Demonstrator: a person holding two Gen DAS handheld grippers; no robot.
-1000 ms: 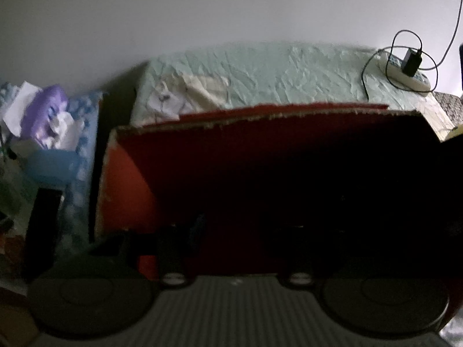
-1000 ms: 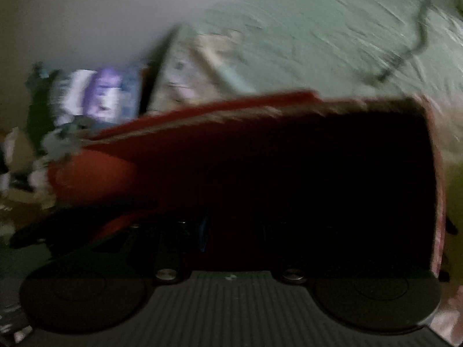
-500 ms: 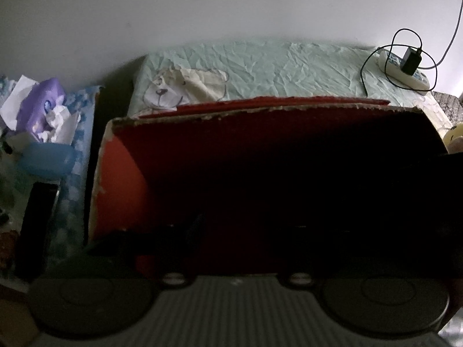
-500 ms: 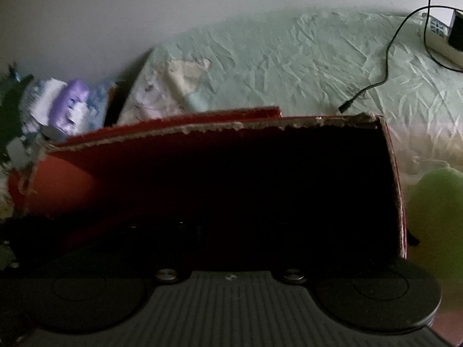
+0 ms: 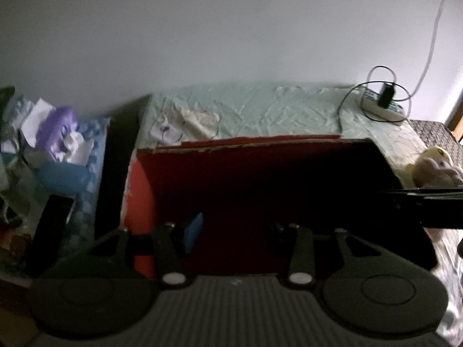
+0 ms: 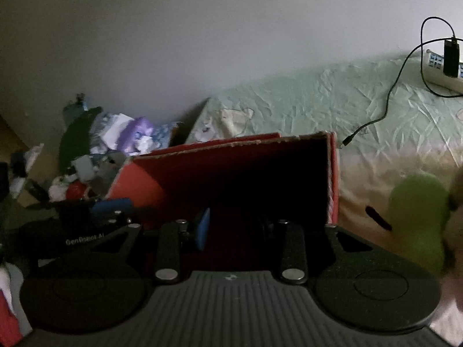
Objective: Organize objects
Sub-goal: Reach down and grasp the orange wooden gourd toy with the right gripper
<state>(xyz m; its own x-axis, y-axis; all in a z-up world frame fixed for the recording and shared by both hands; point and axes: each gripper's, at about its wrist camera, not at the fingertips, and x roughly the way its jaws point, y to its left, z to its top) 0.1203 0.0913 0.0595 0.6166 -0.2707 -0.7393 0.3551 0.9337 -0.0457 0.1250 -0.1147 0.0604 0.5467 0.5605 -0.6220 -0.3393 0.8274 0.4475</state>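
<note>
Left wrist view looks into a red cardboard box [image 5: 260, 190] that fills the middle of the frame, its open top facing the camera and its inside dark. The left gripper [image 5: 234, 231] reaches into that opening; one blue finger pad [image 5: 193, 232] shows at about 8 o'clock of the box mouth, the opposite finger is lost in shadow, and the two stand well apart with nothing visible between them, though the dark interior leaves it uncertain whether anything is held. The box rests on a bed covered by a wrinkled pale green sheet [image 5: 260, 110]. At 2 o'clock a white power strip [image 5: 382, 108] with a black charger and a looping black cable lies on the sheet. At 3 o'clock a pale yellow soft toy [image 5: 431, 164] sits just beside the box's right wall. At 9 o'clock a cluttered side surface carries a purple packet [image 5: 58, 127] among papers. Right wrist view shows the same box [image 6: 231, 173] from farther right, with the right gripper [image 6: 234, 228] at its near edge; a blue pad [image 6: 204, 228] is visible on one finger, the other is in darkness, the gap is wide, and whether it grasps anything cannot be told. A green soft toy [image 6: 416, 217] lies blurred at 3 o'clock, apart from the box, and a black cable end [image 6: 348, 140] rests on the sheet beyond the box corner.
</note>
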